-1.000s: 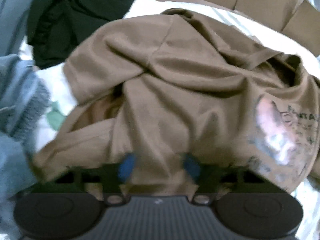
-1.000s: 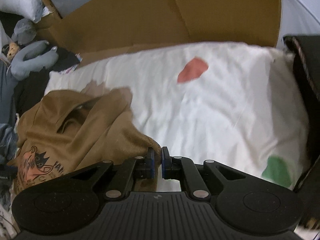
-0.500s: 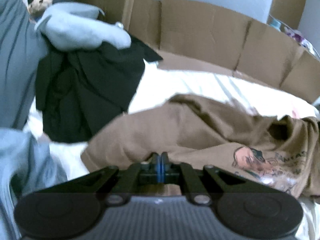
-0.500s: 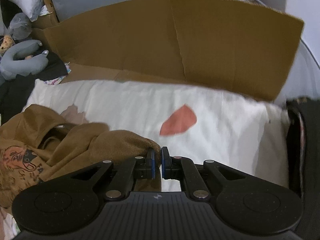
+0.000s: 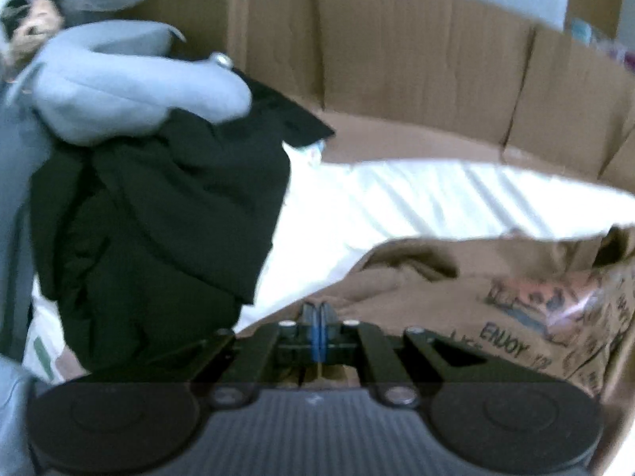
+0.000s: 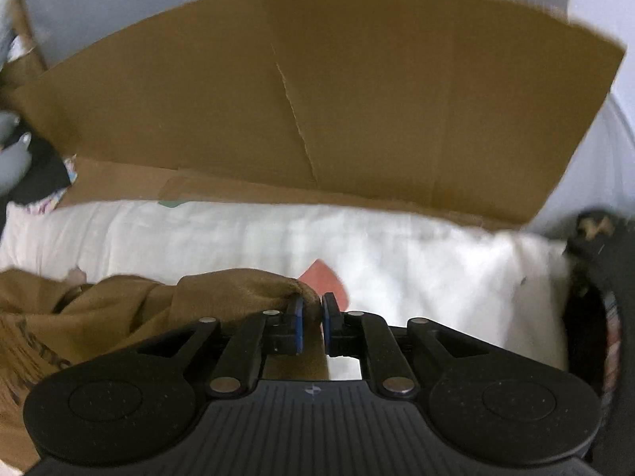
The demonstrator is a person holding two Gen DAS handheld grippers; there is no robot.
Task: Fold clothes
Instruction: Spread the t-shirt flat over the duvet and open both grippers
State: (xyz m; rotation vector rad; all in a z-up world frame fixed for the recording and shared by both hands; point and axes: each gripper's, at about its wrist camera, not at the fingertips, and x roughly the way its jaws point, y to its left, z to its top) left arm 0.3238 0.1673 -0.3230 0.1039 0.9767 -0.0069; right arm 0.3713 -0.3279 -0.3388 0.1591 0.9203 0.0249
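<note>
The left claw (image 5: 316,319) and right claw (image 6: 310,319) each pinch the brown shirt (image 5: 456,289), which hangs stretched sideways between them.

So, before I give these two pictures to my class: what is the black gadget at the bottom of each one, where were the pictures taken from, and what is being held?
Each black gadget is a hand-held two-finger gripper, one in each of a person's hands. A wide-angle camera on each looks forward along its fingers, so one picture comes from the left hand and the other from the right.

The left gripper is shut on the edge of a brown T-shirt with a printed design. The right gripper pinches another part of the same shirt.

The shirt lies on a white sheet with coloured patches, walled by cardboard. To the left sit a dark garment and a grey plush toy.
</note>
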